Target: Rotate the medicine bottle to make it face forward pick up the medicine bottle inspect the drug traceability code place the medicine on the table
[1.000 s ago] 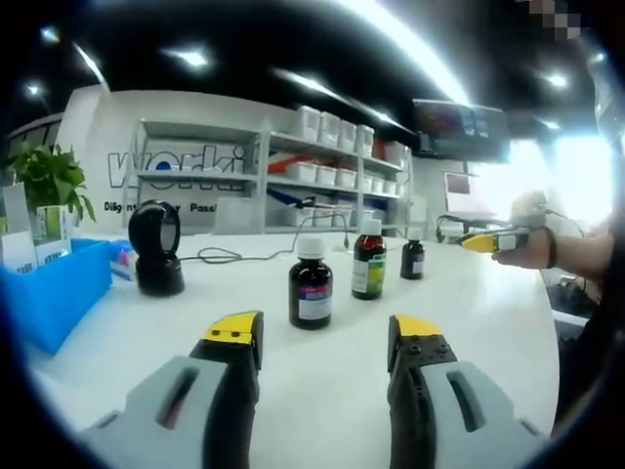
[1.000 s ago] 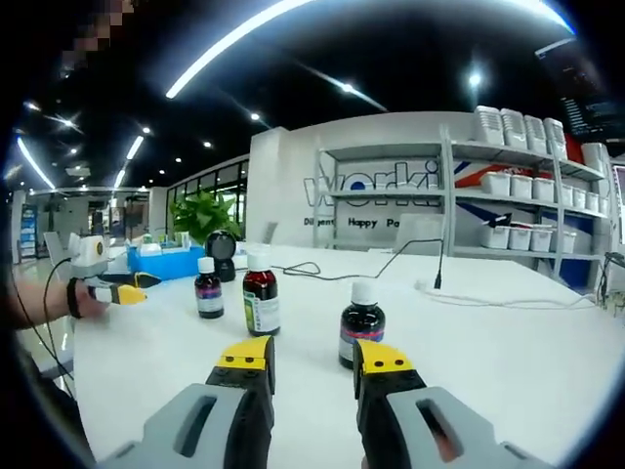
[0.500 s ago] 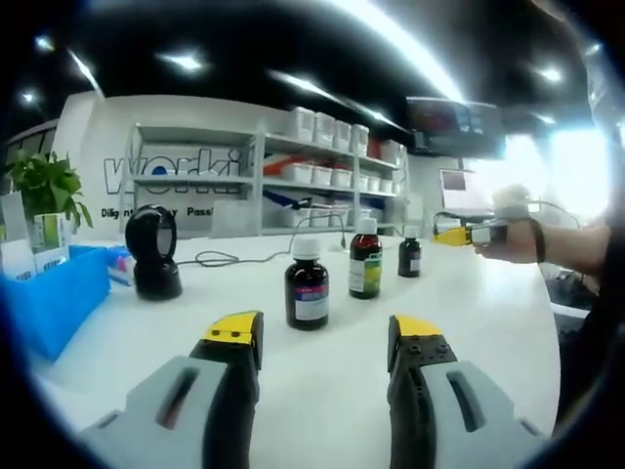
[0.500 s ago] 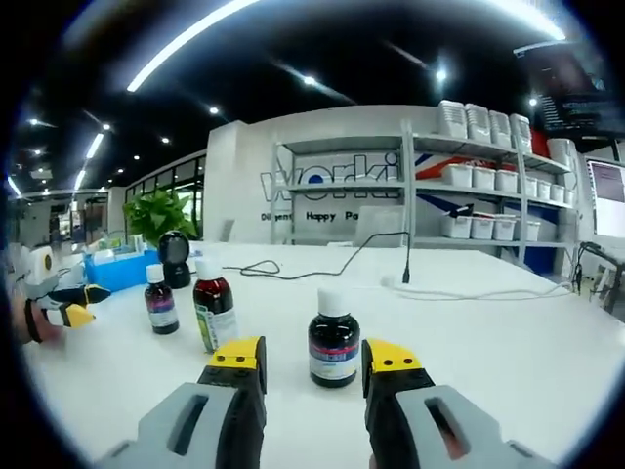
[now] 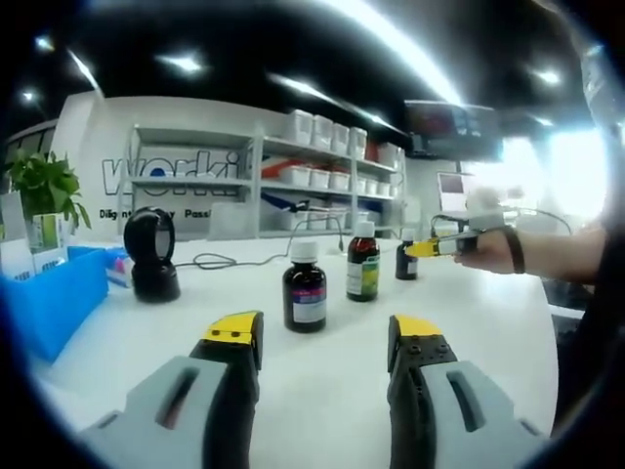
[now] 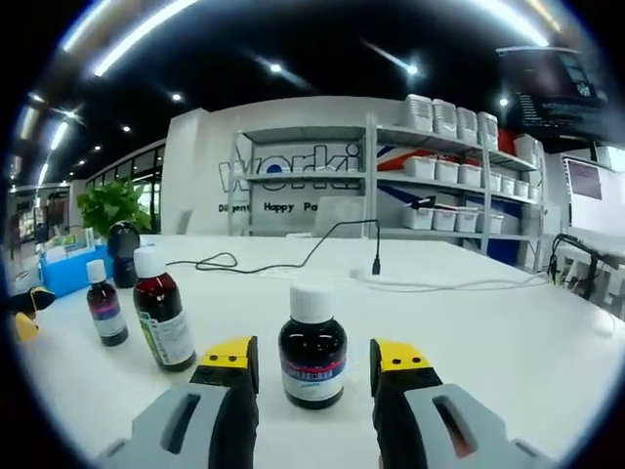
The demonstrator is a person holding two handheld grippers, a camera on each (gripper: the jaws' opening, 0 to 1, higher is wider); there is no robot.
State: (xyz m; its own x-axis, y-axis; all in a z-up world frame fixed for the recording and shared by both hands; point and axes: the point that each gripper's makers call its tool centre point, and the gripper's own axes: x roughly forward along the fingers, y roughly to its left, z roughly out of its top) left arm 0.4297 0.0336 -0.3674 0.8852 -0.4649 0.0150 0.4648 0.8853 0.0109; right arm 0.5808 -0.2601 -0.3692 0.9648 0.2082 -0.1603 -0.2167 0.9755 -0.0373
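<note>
Three medicine bottles with white caps stand in a row on the white table (image 5: pixel 469 322). In the left gripper view, a dark bottle with a purple label (image 5: pixel 305 288) is nearest, then a taller bottle with a green label (image 5: pixel 362 264), then a small dark bottle (image 5: pixel 404 259). My left gripper (image 5: pixel 324 337) stays open well short of the nearest bottle. In the right gripper view, my right gripper (image 6: pixel 312 366) is open, and the small dark bottle (image 6: pixel 312 352) stands upright at its tips, in the gap between the jaws. A hand holds the right gripper (image 5: pixel 437 247) beside that bottle.
A black scanner (image 5: pixel 151 254) stands at the left, next to a blue bin (image 5: pixel 49 293) and a plant (image 5: pixel 44 186). A black cable (image 6: pixel 293 262) runs across the far table. Shelves with white boxes (image 5: pixel 332 137) line the back wall.
The right gripper has come forward to the small dark bottle, which now stands between its jaw tips. In the left gripper view it has moved left to that bottle. The left gripper barely moved.
</note>
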